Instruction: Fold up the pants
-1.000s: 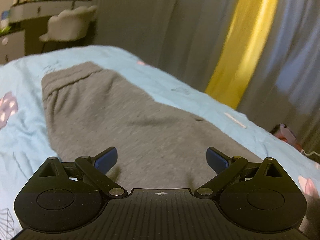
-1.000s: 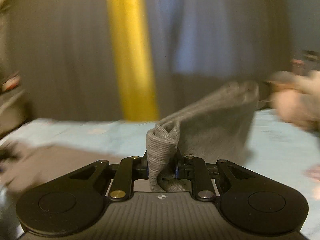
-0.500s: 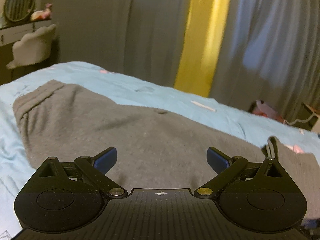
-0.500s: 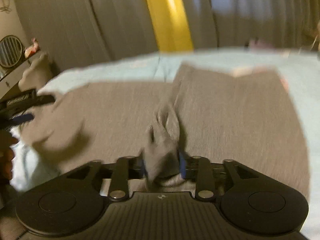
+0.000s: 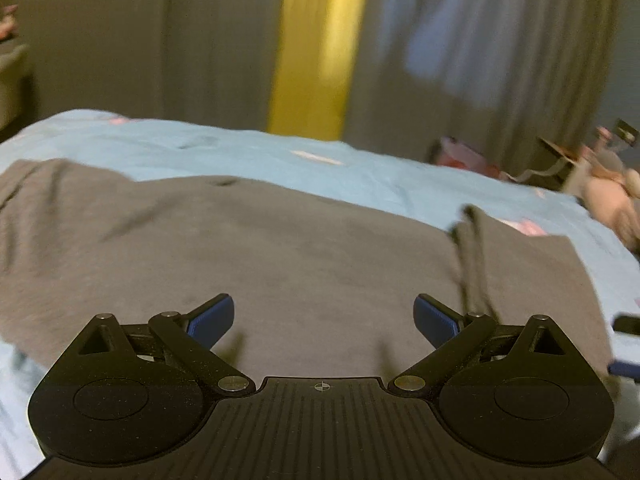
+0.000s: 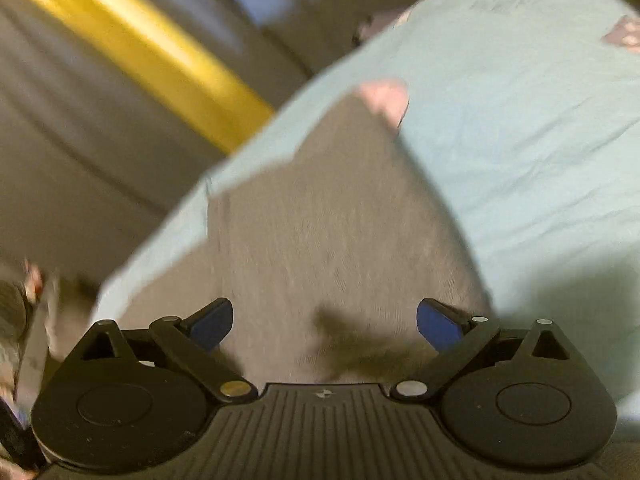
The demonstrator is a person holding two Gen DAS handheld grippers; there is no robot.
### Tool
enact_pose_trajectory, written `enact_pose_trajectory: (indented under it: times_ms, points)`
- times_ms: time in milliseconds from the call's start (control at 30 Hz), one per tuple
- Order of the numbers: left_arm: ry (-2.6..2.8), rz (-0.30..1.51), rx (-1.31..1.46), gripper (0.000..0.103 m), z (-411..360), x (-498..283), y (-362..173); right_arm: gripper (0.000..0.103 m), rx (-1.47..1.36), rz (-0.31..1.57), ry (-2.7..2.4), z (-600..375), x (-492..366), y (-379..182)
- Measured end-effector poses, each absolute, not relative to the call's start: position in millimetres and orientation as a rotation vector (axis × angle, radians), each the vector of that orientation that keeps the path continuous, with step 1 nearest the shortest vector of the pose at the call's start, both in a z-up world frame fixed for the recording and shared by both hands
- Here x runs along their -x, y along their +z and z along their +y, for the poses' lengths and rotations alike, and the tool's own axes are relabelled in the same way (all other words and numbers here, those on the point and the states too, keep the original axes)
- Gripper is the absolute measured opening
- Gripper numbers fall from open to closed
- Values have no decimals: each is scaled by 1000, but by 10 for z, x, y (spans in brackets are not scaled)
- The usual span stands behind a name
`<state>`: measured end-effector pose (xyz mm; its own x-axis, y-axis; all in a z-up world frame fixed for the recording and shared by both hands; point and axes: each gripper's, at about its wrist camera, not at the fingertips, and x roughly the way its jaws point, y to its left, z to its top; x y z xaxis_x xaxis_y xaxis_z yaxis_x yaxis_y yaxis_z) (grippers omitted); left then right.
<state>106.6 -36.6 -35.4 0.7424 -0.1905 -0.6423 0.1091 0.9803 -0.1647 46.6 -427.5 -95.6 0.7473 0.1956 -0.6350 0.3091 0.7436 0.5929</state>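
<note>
The grey pants (image 5: 280,248) lie flat on the light blue bedsheet (image 5: 360,172), with a folded-over layer and a raised crease at the right (image 5: 468,240). My left gripper (image 5: 323,318) is open and empty, low over the pants. In the right wrist view the pants (image 6: 320,232) stretch away from my right gripper (image 6: 325,322), which is open and empty just above the cloth. The right view is tilted and blurred.
Grey curtains with a yellow stripe (image 5: 320,48) hang behind the bed. Pink and beige items (image 5: 608,200) lie at the bed's far right. The bedsheet (image 6: 520,140) spreads to the right of the pants. A dark object (image 5: 626,324) shows at the right edge.
My right gripper has let go of the pants leg it carried over and now stands open. The leg lies folded onto the rest. My left gripper has turned to the right, still open.
</note>
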Motion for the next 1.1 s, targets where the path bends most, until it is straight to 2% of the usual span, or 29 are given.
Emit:
enact_pose_trajectory:
  times_ms: [100, 200, 300, 433, 500, 533, 567, 700, 733, 800, 833, 1100]
  points:
    - [-234, 761, 156, 100, -513, -1145, -331, 99, -712, 716, -167, -4347, -358, -929]
    - [-286, 843, 229, 100, -726, -1345, -377, 99, -711, 767, -252, -4458, -430, -996]
    - [-326, 919, 254, 100, -995, -1577, -445, 99, -806, 814, -201, -4551, -525, -1130]
    - [-402, 1058, 355, 99, -1285, -1881, -629, 99, -771, 783, -192, -4482, -552, -1107]
    - [-414, 1128, 384, 91, -1377, -2035, -761, 99, -805, 745, -168, -4499, -545, -1157]
    - [-417, 1166, 388, 78, -1414, -2107, -838, 99, -819, 741, -175, -4526, -594, -1209]
    - [-416, 1200, 387, 69, -1448, -2155, -907, 99, -827, 740, -183, -4527, -613, -1223]
    - [-463, 1220, 472, 66, -1444, -2262, -1021, 99, -851, 706, -186, -4570, -613, -1229]
    - [-468, 1226, 500, 63, -1429, -2284, -1031, 99, -848, 699, -183, -4567, -620, -1226]
    - [-460, 1227, 513, 39, -1427, -2296, -1054, 99, -841, 692, -169, -4549, -629, -1212]
    - [-469, 1219, 509, 18, -1430, -2288, -1057, 99, -838, 689, -163, -4538, -643, -1214]
    - [-534, 1078, 451, 16, -1334, -2023, -597, 99, -810, 615, -117, -4487, -506, -1069]
